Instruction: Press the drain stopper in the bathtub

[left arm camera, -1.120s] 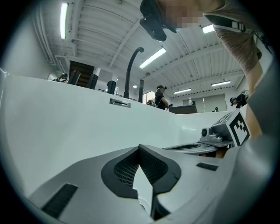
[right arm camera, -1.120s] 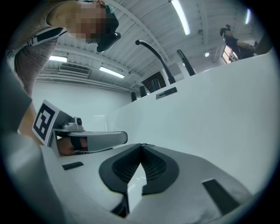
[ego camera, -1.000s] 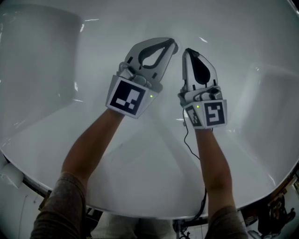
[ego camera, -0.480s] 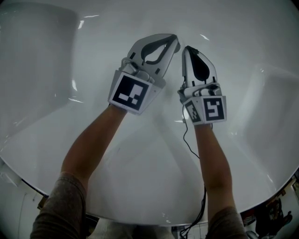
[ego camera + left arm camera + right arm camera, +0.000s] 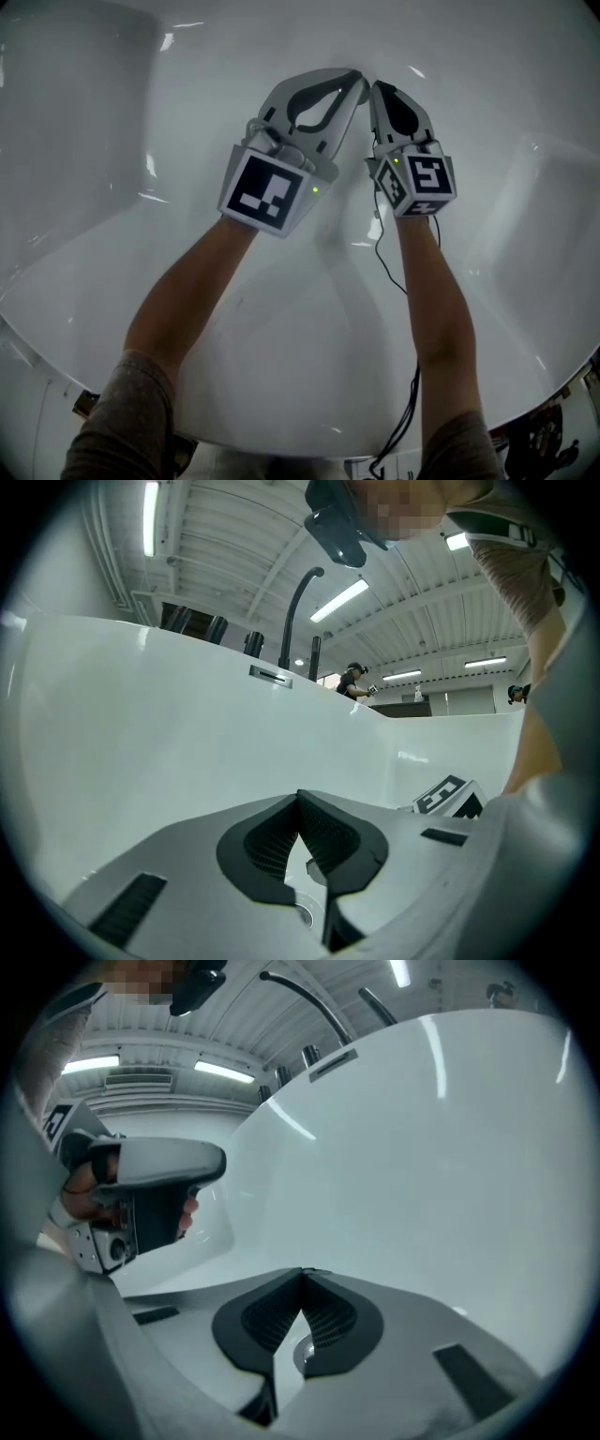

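Two bare forearms (image 5: 183, 300) reach out of grey-brown sleeves (image 5: 117, 412) into one glossy white bathtub (image 5: 281, 319), each hand carrying one grey-and-white two-jaw gripper. One thin black cable (image 5: 387, 272) trails along the right forearm. Each gripper bears one cube with black-and-white square markers (image 5: 265, 190), two cubes in all, and one small green light glows beside each.

The left gripper (image 5: 352, 84) and the right gripper (image 5: 376, 91) lean toward each other, their tips just beside one another low in the tub. Both claws are closed: in each gripper view the two ribbed black pads meet at the tips with nothing clamped between them.

Through the opening below the pads, each gripper view shows a sliver of one round, shiny metal drain stopper (image 5: 303, 1349) on the tub floor, right under the tips. Whether either tip touches it cannot be told. In the head view the stopper lies hidden beneath the jaws.

Beyond, the tub's far wall rises to a rim carrying one rectangular overflow slot (image 5: 270, 674) and one dark curved faucet spout (image 5: 292, 611). Farther off, ceiling strip lights (image 5: 342, 599) hang over a hall where a distant person (image 5: 353, 680) stands.
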